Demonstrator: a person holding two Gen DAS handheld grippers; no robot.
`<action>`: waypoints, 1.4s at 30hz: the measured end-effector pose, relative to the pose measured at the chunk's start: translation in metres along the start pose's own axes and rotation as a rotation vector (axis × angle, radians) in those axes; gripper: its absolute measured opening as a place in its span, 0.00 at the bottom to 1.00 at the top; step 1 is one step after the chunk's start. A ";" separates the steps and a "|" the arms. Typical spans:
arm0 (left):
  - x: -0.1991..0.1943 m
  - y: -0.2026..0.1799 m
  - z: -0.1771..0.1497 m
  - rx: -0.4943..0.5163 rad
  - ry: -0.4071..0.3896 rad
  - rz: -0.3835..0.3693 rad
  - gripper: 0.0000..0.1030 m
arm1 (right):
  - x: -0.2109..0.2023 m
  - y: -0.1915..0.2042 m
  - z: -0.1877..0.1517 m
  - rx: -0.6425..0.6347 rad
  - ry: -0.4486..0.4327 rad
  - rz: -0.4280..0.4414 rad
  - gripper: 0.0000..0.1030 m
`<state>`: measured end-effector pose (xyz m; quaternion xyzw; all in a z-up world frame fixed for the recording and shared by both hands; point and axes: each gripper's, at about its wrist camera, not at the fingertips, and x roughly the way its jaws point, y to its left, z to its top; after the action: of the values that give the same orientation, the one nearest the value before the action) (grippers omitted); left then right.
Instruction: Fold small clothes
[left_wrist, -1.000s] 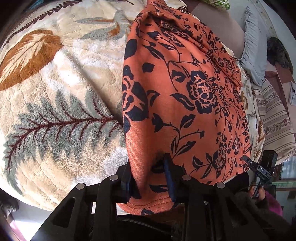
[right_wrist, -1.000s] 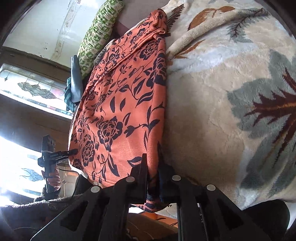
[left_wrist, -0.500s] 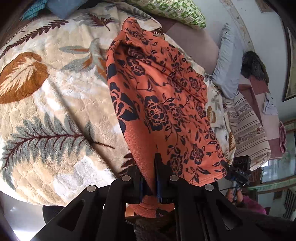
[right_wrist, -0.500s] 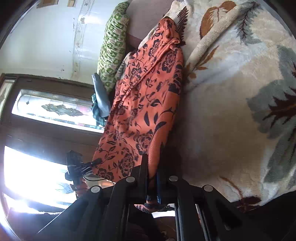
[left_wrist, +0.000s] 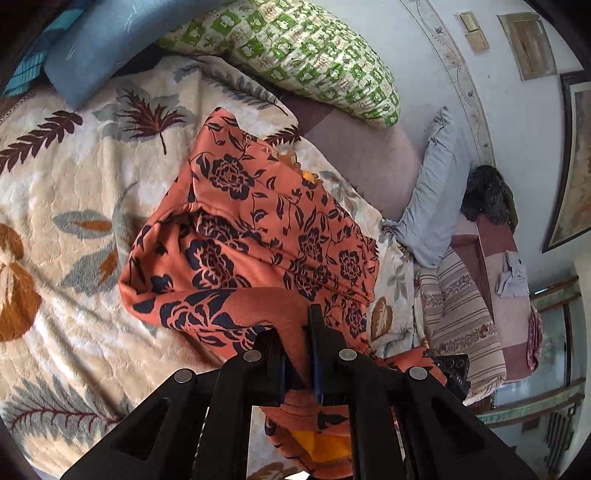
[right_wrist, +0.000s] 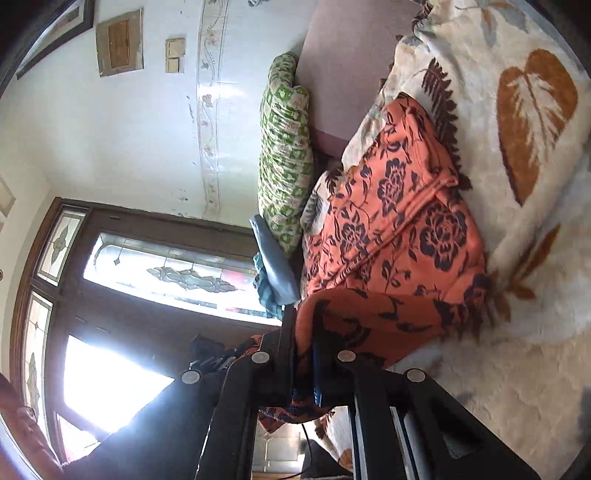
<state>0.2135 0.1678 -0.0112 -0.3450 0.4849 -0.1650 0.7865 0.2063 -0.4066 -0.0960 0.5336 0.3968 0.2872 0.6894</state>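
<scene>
An orange garment with dark floral print (left_wrist: 255, 236) lies on a cream blanket with leaf pattern (left_wrist: 66, 258). My left gripper (left_wrist: 299, 332) is shut on its near hem, which is lifted and curled over the part lying flat. In the right wrist view the same garment (right_wrist: 399, 236) is held at its other near corner by my right gripper (right_wrist: 303, 332), also shut on the cloth. The near edge hangs raised between both grippers above the rest of the garment.
A green-and-white patterned pillow (left_wrist: 295, 51) and a blue cushion (left_wrist: 96, 40) lie at the far end of the bed. A grey pillow (left_wrist: 436, 192) and striped bedding (left_wrist: 461, 317) lie to the right. A stained-glass window (right_wrist: 147, 273) shows beyond the bed.
Both grippers have lifted the garment's near hem and carried it forward over the garment, which now shows a fold; before it lay stretched out long.
</scene>
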 end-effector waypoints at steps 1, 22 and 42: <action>0.004 -0.001 0.009 -0.012 -0.009 0.000 0.08 | 0.005 -0.002 0.011 0.005 -0.016 0.002 0.06; 0.195 0.049 0.192 -0.306 0.081 0.312 0.09 | 0.128 -0.085 0.171 0.143 -0.126 -0.303 0.10; 0.134 -0.002 0.142 -0.030 0.087 0.191 0.39 | 0.098 -0.033 0.139 0.075 -0.064 -0.227 0.51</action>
<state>0.4015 0.1409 -0.0551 -0.3013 0.5517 -0.0968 0.7717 0.3752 -0.4054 -0.1358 0.5195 0.4430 0.1749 0.7095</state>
